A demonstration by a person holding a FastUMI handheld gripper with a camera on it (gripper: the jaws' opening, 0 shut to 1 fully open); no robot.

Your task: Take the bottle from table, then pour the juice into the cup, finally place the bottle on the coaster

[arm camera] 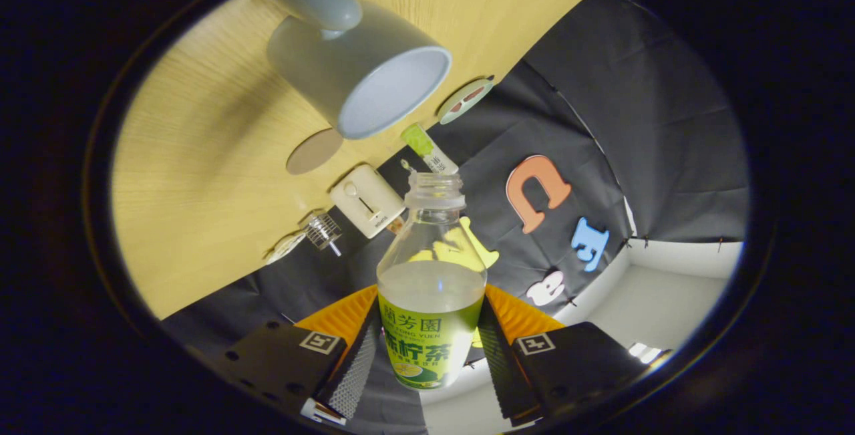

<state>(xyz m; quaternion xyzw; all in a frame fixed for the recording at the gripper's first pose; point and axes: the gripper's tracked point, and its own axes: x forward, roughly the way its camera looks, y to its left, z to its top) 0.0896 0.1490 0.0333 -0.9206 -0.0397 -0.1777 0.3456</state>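
So the gripper has the bottle clamped between its two fingers, one pressing on each side of the green label. The cap's off, the neck is open, and the bottle points straight ahead, away from the fingers. Inside there's pale liquid up to about the top of the label, clear plastic above that.

The whole view is rolled over, so the table looks tipped up on the left and the black booth wall hangs on the right. Light wood grain on the tabletop, nothing fancy.

Just past the bottle's mouth sits a small tube with a green end, right by the table's edge. Left of the neck is a little cream box with a slot in it, and further left of that some kind of small metal wire thing, can't really tell what it is. A plain round tan disc lies flat on the wood just beyond the box, looks like a coaster.

Beyond all that is the cup, a grey mug, handle facing away from the bottle, open mouth showing a pale inside. It's ahead of the bottle's mouth and a bit to the left, not touching it. Right of the cup, near the table's edge, there's a second round disc with a pattern on it.
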